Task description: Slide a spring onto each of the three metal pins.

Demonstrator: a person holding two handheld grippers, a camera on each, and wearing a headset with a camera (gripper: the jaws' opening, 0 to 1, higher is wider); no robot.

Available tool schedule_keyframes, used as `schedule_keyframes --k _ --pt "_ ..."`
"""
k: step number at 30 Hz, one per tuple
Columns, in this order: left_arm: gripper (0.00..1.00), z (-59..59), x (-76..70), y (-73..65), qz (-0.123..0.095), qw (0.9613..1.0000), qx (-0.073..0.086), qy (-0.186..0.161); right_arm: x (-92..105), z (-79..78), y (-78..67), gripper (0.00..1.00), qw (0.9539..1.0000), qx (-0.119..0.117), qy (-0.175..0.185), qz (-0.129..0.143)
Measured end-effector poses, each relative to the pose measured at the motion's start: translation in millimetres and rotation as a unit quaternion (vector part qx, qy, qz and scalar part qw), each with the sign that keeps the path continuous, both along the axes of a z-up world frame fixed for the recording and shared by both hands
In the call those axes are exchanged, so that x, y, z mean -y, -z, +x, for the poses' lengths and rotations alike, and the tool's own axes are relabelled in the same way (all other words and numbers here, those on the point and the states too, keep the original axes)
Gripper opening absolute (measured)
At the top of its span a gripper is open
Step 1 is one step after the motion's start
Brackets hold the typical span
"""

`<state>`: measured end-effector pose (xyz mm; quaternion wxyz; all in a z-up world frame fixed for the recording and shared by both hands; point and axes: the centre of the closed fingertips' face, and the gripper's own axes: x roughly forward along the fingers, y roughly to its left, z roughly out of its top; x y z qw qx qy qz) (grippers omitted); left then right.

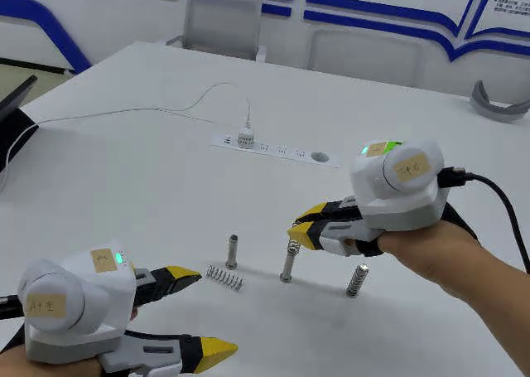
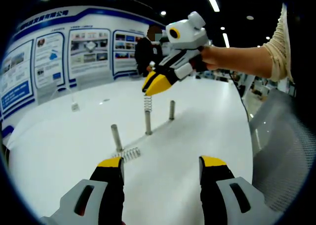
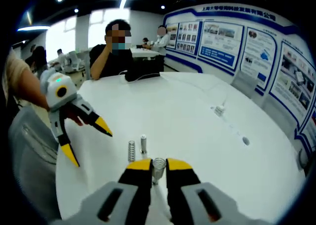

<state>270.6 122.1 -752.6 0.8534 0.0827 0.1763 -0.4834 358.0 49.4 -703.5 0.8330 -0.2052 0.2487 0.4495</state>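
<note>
Yellow-tipped and nearly closed, the right claw (image 3: 159, 164) pinches the held spring (image 3: 158, 169) between its two jaws. That coil sits at the very top of the middle pin (image 1: 286, 268), whose bare shank shows below it, standing upright on the white worktop (image 1: 124, 170). In the left gripper view the right claw's tips meet the top of the coil from above and from the right.

To the right of the middle pin, nearer the person's right hand, the third pin (image 1: 357, 279) stands with the seated spring (image 2: 172, 110) wound around most of its length. To the left stands the bare pin (image 1: 232, 251), upright and uncovered. The loose spring (image 1: 224, 277) lies flat on the worktop just beside the foot of the bare pin, on the person's side.

The left claw (image 1: 197, 311) hovers low at the near left with its jaws spread wide and nothing between them, pointing towards the loose spring and apart from it.

Farther back a white power strip (image 1: 273, 149) lies on the worktop, with a thin white cable (image 1: 166, 109) plugged in and trailing off to the left.
</note>
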Motion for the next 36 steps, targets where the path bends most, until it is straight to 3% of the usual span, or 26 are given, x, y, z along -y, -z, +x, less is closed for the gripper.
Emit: schedule_keyframes --k 36 --pt "0.62 1.7 -4.4 6.1 0.001 1.0000 -0.006 -0.005 3.4 4.2 52.0 0.12 0.9989 -0.037 0.022 -0.021"
